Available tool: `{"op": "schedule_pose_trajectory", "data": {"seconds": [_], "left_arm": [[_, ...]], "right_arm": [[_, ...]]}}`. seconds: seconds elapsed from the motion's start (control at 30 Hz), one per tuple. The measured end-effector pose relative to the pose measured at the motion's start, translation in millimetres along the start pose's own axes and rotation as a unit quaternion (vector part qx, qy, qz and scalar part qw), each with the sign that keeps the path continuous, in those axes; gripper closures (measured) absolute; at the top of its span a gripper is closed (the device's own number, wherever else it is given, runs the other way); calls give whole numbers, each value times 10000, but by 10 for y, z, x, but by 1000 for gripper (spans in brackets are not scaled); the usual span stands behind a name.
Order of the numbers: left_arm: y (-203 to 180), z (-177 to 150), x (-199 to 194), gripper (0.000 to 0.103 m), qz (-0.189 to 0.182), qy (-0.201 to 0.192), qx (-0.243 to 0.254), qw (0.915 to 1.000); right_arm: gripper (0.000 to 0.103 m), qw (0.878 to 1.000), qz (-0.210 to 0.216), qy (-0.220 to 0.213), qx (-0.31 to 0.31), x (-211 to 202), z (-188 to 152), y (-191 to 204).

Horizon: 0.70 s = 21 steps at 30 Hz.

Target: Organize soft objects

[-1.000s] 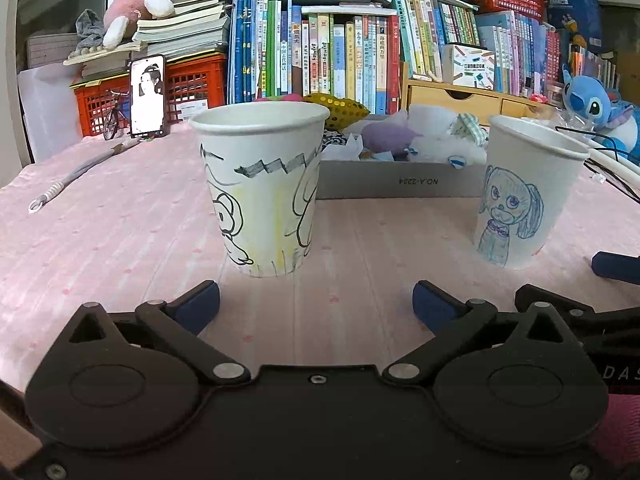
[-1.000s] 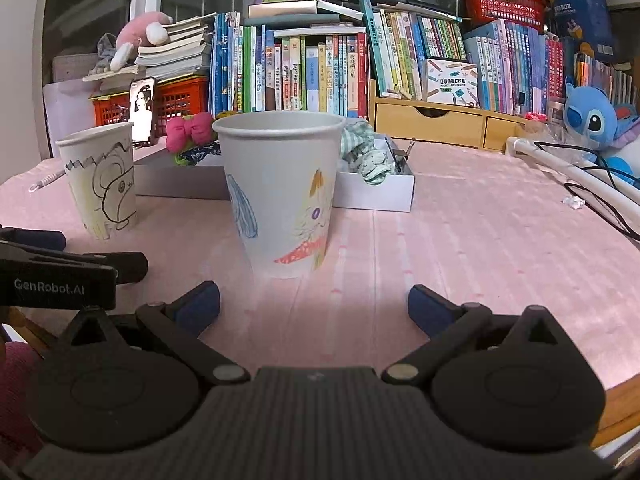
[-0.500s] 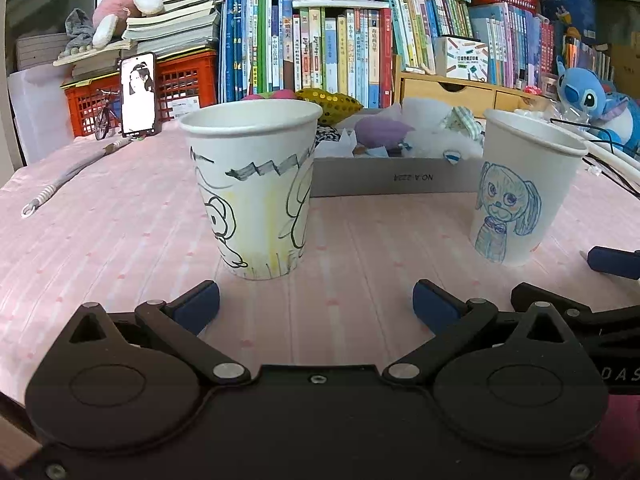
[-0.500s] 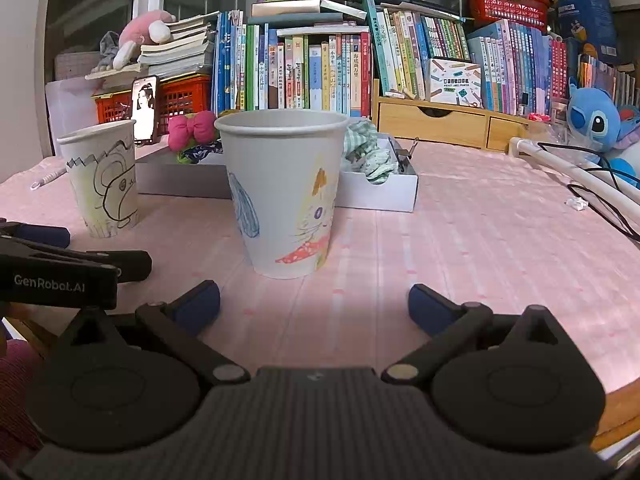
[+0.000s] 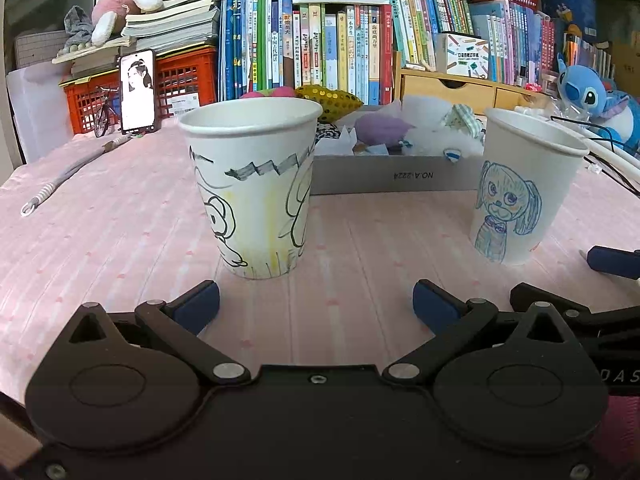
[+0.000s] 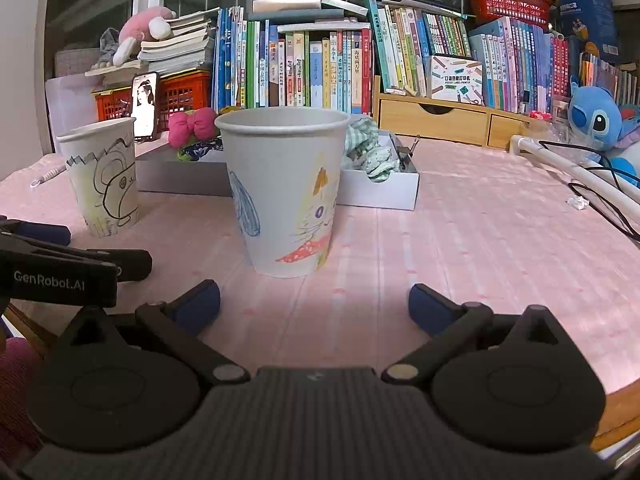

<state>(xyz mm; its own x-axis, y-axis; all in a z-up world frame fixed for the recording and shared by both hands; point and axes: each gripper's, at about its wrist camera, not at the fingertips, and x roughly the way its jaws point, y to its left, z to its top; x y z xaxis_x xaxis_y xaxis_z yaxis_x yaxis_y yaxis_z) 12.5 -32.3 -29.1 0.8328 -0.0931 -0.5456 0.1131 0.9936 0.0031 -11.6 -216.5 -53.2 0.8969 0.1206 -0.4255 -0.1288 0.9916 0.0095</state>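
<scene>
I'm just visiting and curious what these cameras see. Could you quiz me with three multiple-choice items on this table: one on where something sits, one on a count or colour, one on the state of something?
1. Where does the grey box of soft things sit?
A. Behind the paper cups
B. In front of the paper cups
C. On the bookshelf

2. How many paper cups stand on the pink tablecloth?
A. One
B. Two
C. Three

3. How is the right tool?
A. Shut on a cup
B. Open, holding nothing
C. Shut on a bow

Answers:
1 A: the box lies beyond the black-line drawing cup and the dog drawing cup, towards the books.
2 C is wrong, B is right: both views show only those two cups.
3 B: its blue fingers stand wide apart, short of the cup.
</scene>
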Motion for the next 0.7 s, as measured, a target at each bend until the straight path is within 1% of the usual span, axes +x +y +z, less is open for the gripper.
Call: {"op": "schedule_pose_trajectory", "data": {"seconds": [0.7], "left_arm": [[-11,-5,-10,0,6,-1,-2,10000]], "right_arm": [[0,10000,17,37,-13,18,-2,4]]}}
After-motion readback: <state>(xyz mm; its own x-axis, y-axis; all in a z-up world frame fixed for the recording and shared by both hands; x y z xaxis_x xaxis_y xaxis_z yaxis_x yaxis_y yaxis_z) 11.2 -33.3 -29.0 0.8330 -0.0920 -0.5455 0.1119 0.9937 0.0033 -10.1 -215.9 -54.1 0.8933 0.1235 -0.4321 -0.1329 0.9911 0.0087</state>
